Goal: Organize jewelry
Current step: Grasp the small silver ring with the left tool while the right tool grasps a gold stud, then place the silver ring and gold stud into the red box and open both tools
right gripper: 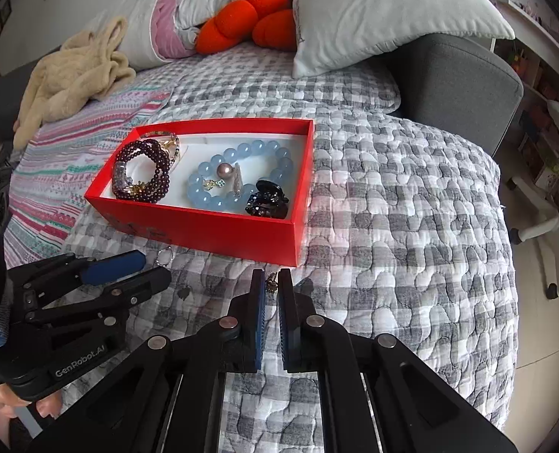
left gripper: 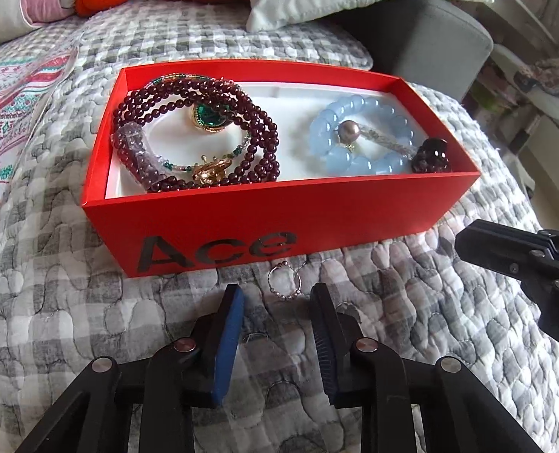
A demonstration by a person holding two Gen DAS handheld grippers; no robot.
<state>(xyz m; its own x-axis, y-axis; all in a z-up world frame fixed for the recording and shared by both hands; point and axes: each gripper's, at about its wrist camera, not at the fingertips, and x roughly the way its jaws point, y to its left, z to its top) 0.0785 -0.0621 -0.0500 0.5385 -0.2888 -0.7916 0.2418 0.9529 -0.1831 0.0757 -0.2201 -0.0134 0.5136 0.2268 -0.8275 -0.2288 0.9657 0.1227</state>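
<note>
A red "Ace" box [left gripper: 279,204] sits on the quilted sofa. It holds a dark red bead strand [left gripper: 188,113], a green gem ring [left gripper: 209,117], a blue bead bracelet [left gripper: 354,132], a pearl [left gripper: 347,130] and a dark hair clip [left gripper: 430,154]. A thin silver bead ring [left gripper: 284,282] lies on the quilt just before the box. My left gripper [left gripper: 277,294] is open, its fingers either side of that ring. My right gripper [right gripper: 271,283] is nearly closed on a small gold-toned jewelry piece [right gripper: 271,282]. The box also shows in the right wrist view [right gripper: 211,222].
Pillows [right gripper: 373,11], an orange cushion [right gripper: 249,19] and a beige garment [right gripper: 71,71] lie at the back of the sofa. A grey armrest [right gripper: 468,87] is behind right. The quilt's edge drops to the floor at right, by a chair base [right gripper: 543,234].
</note>
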